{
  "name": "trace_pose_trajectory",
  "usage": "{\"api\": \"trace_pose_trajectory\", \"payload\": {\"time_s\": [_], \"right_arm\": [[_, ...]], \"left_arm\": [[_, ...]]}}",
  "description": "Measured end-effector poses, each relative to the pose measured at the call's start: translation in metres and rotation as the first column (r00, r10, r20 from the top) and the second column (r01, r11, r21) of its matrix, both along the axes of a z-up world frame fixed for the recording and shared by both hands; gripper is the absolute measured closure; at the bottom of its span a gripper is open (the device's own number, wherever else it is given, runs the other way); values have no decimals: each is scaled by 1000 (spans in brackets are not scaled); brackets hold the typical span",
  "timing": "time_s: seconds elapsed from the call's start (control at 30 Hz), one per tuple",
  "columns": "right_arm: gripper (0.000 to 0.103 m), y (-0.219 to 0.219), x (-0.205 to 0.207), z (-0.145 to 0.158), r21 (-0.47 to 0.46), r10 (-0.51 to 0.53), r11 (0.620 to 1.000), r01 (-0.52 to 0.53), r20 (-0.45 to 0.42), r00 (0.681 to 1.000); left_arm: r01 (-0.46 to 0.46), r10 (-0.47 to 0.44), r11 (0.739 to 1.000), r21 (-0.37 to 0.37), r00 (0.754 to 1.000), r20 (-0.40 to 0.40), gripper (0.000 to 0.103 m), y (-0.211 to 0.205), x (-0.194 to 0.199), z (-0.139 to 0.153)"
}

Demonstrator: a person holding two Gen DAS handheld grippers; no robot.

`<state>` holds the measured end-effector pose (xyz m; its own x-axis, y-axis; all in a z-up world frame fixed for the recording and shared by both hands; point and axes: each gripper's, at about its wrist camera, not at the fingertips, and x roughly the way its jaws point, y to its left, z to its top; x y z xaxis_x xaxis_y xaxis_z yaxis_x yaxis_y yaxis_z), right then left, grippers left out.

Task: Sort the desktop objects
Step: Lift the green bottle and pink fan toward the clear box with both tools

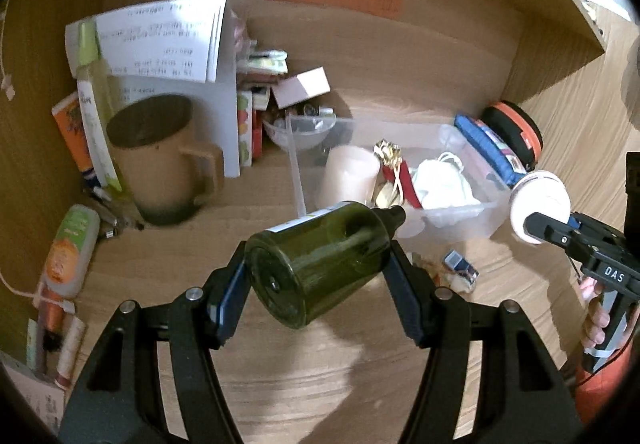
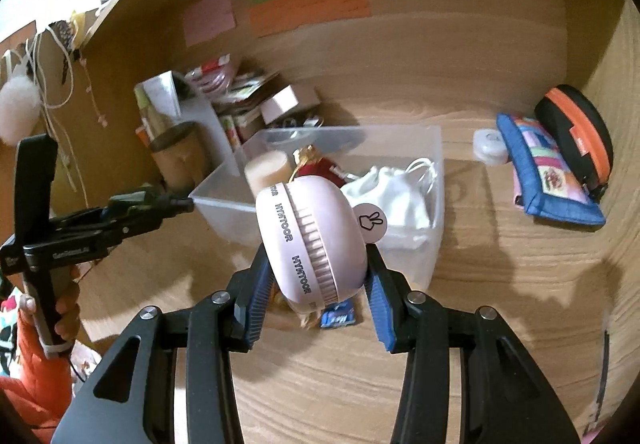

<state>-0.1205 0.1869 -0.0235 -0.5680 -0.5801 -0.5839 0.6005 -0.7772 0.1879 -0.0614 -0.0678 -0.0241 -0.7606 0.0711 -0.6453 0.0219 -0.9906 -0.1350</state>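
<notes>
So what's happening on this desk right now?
A person is tidying a cluttered wooden desk with a gripper in each hand. The left gripper is clamped on a dark green bottle, held tilted above the desk. The right gripper grips a round pink HYMTOOR gadget. Both are held in the air near a clear plastic bin that already holds a white pouch and other bits.

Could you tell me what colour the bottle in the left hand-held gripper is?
Dark olive green bottle, clearest in the left wrist view.
</notes>
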Motion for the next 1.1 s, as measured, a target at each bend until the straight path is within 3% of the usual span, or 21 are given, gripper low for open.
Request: {"api": "trace_pose_trajectory", "payload": {"time_s": [0.57, 1.1], "right_arm": [[63, -2, -42, 20, 4, -34, 999, 34, -49, 998], [63, -27, -73, -14, 75, 0, 997, -2, 18, 1000]], "left_arm": [[118, -118, 993, -15, 993, -3, 39, 25, -57, 13], [210, -205, 977, -42, 974, 99, 39, 51, -105, -19]]}}
